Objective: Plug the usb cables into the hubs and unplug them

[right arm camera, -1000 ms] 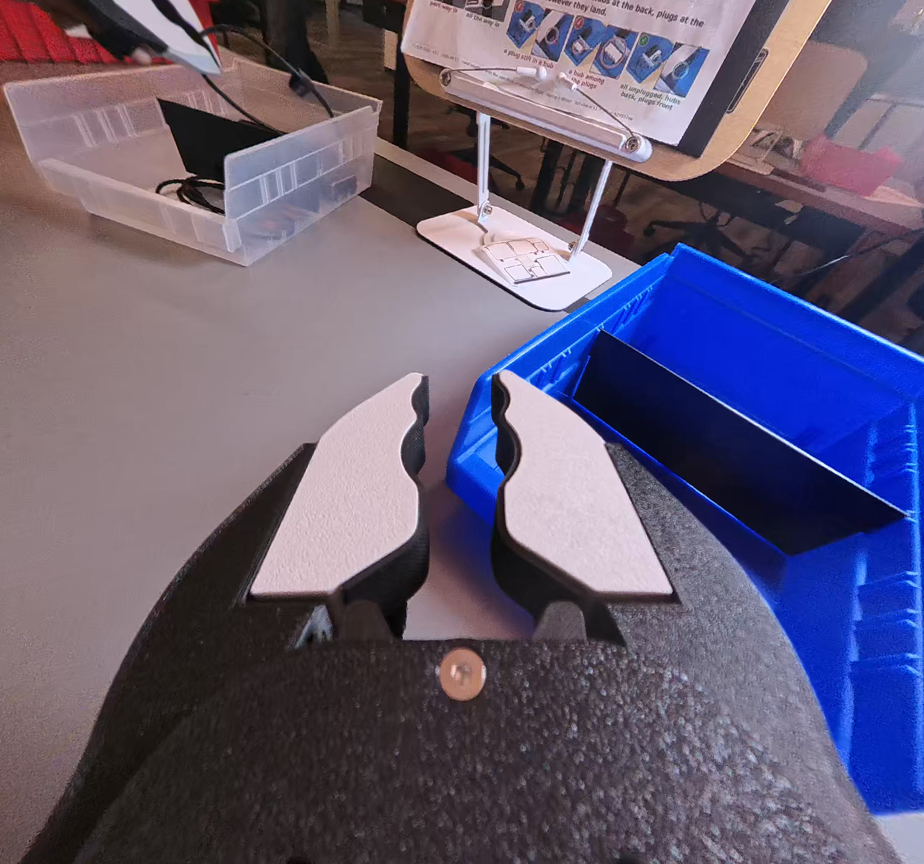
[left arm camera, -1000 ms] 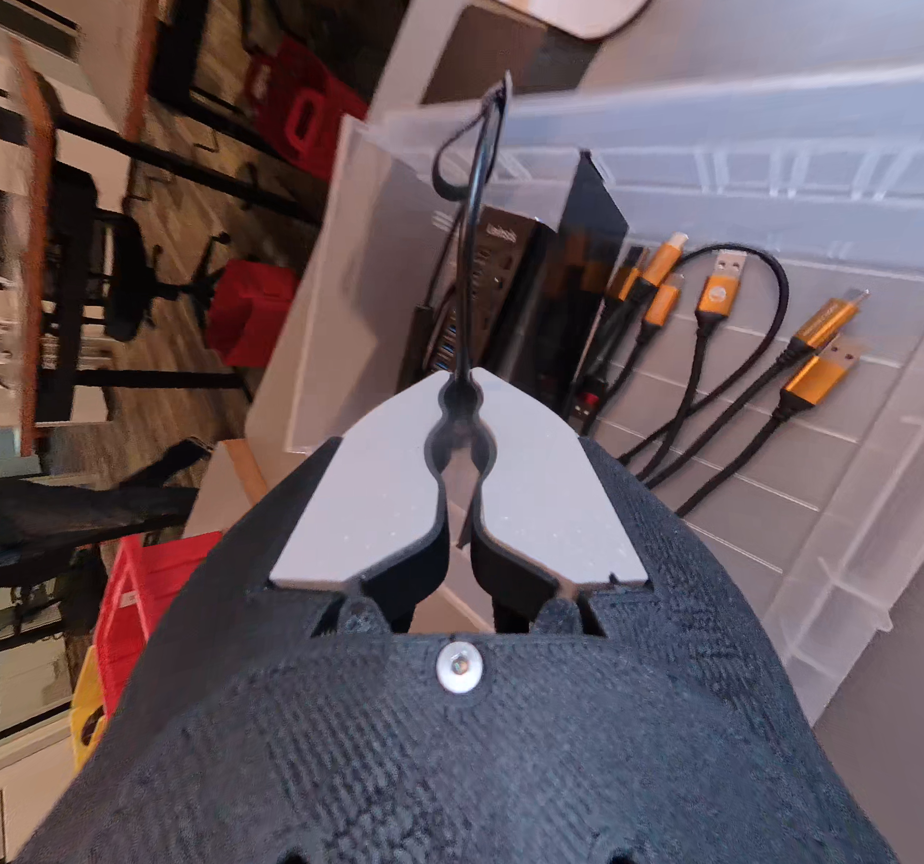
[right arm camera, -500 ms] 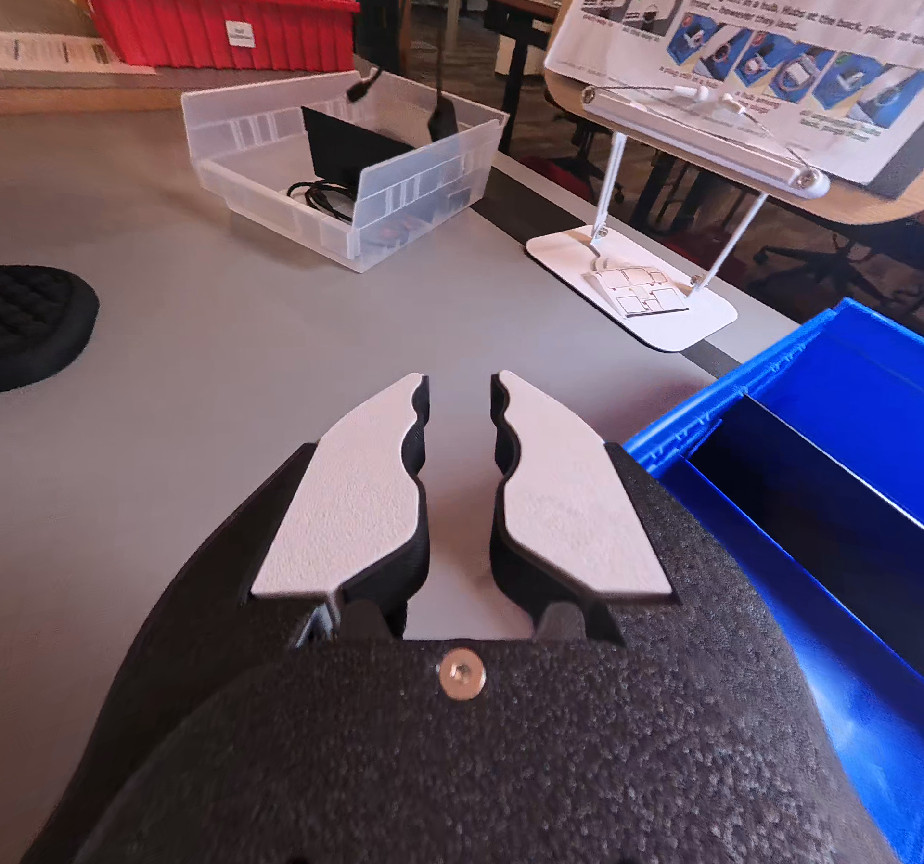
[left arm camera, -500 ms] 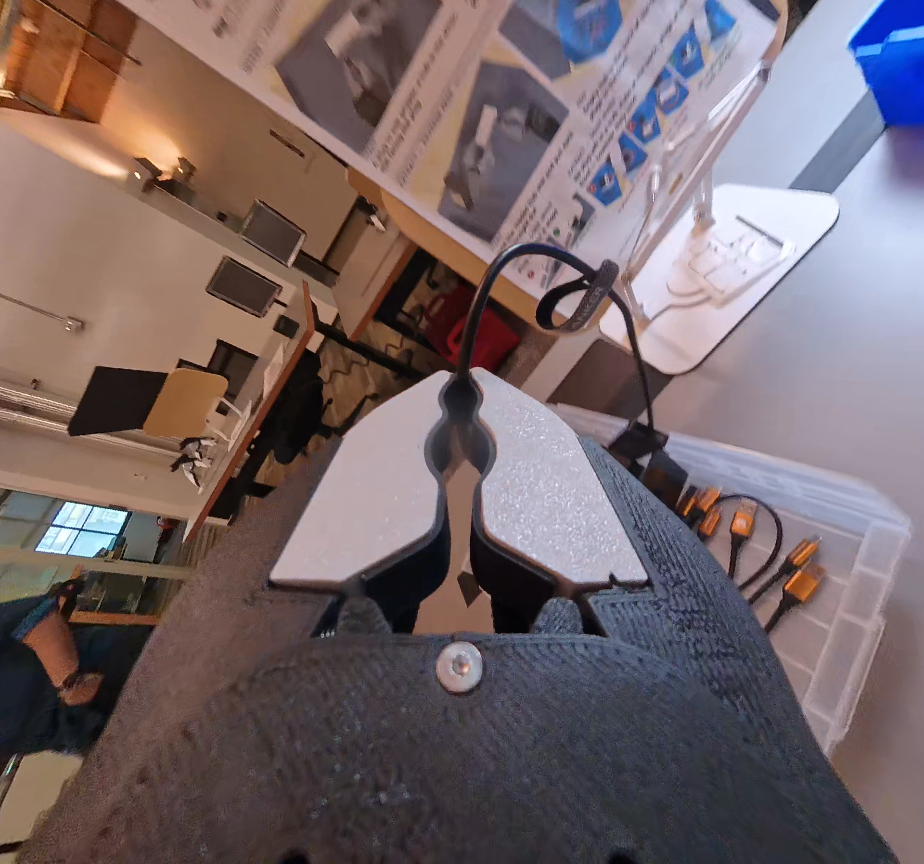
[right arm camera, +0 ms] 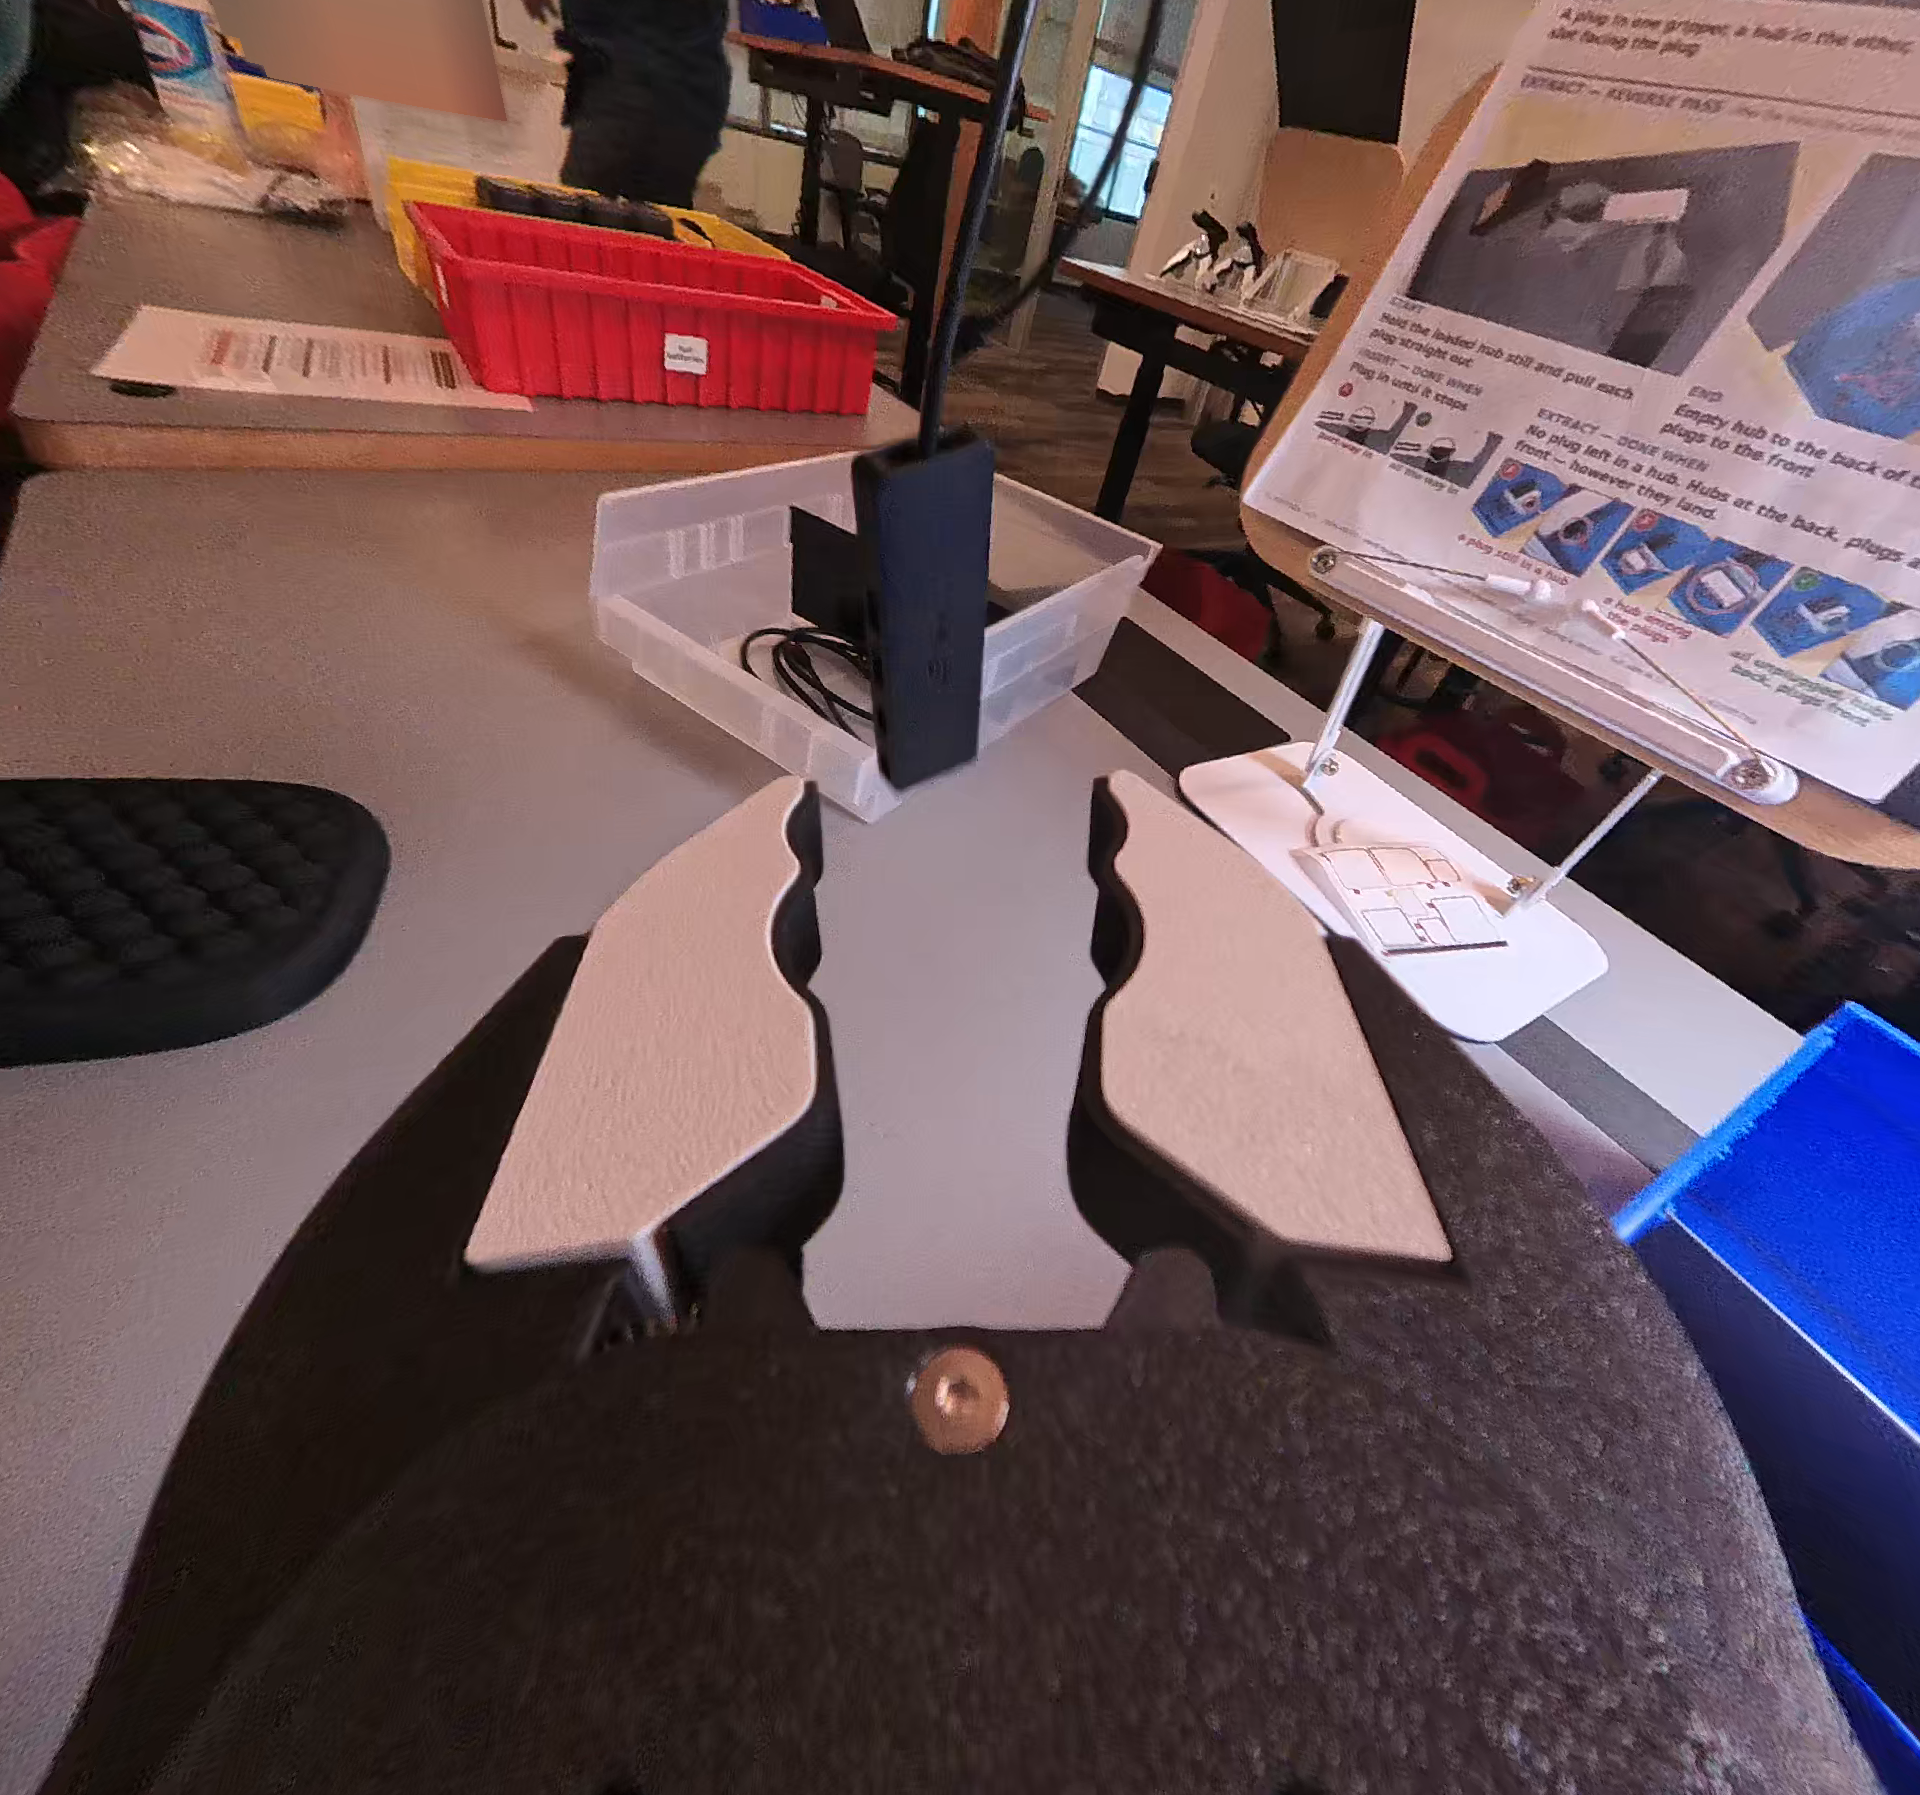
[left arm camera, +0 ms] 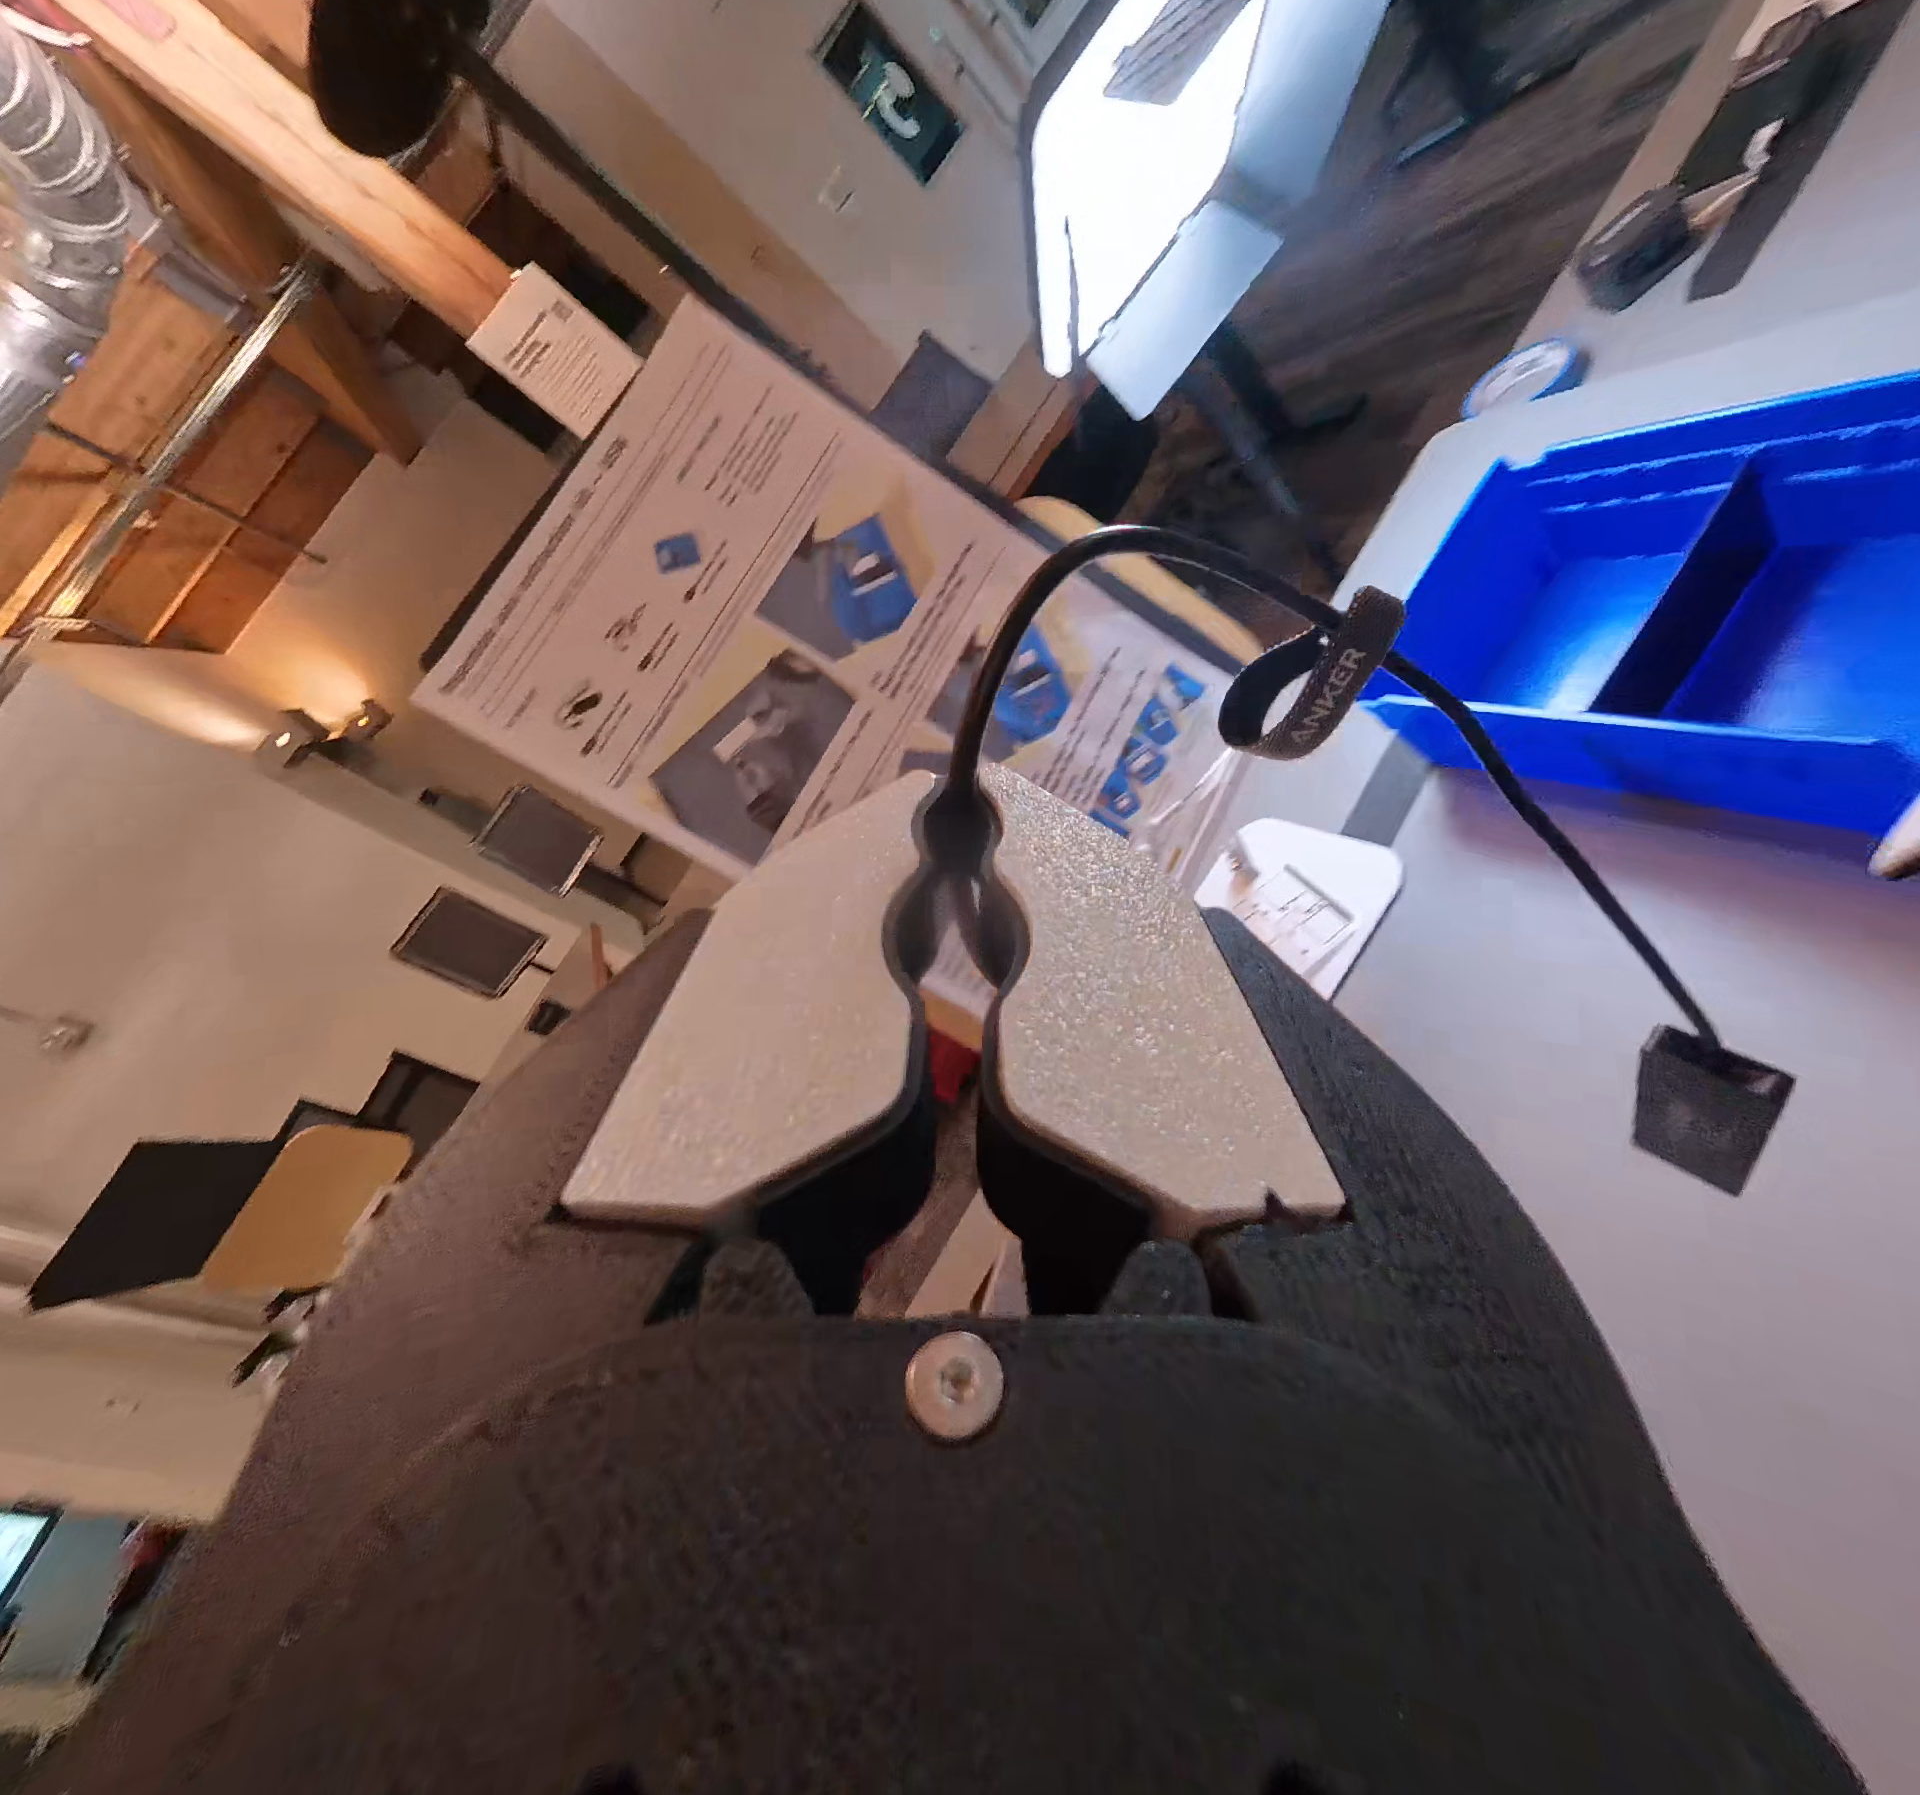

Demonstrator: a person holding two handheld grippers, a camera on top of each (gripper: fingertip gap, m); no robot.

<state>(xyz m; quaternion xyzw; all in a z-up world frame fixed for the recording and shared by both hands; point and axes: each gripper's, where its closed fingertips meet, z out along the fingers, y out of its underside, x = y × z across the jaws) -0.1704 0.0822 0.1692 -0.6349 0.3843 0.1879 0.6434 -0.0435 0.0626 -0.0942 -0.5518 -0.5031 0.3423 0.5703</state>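
My left gripper (left arm camera: 961,815) is shut on the thin black cable (left arm camera: 1049,592) of a USB hub. The black hub (left arm camera: 1709,1127) hangs from that cable in the air over the grey table. In the right wrist view the same hub (right arm camera: 923,607) hangs upright on its cable (right arm camera: 987,156), just beyond my right gripper (right arm camera: 954,789). The right gripper is open and empty, low over the table, its fingertips (right arm camera: 795,805) a little below the hub's lower end. A clear bin (right arm camera: 831,602) behind the hub holds a black divider and coiled black cables.
A blue divided bin (left arm camera: 1683,602) stands on the table's right, its corner in the right wrist view (right arm camera: 1787,1257). A white stand (right arm camera: 1403,914) carries an instruction sheet (right arm camera: 1683,374). A black textured pad (right arm camera: 156,904) lies at left. Red (right arm camera: 644,322) and yellow bins and a standing person are behind. Tip to tip, the grippers are about 30 cm apart.
My left gripper has lifted the hub by its cable out of the clear bin and swung it towards the blue bin. My right gripper has opened wider and now faces the hanging hub.
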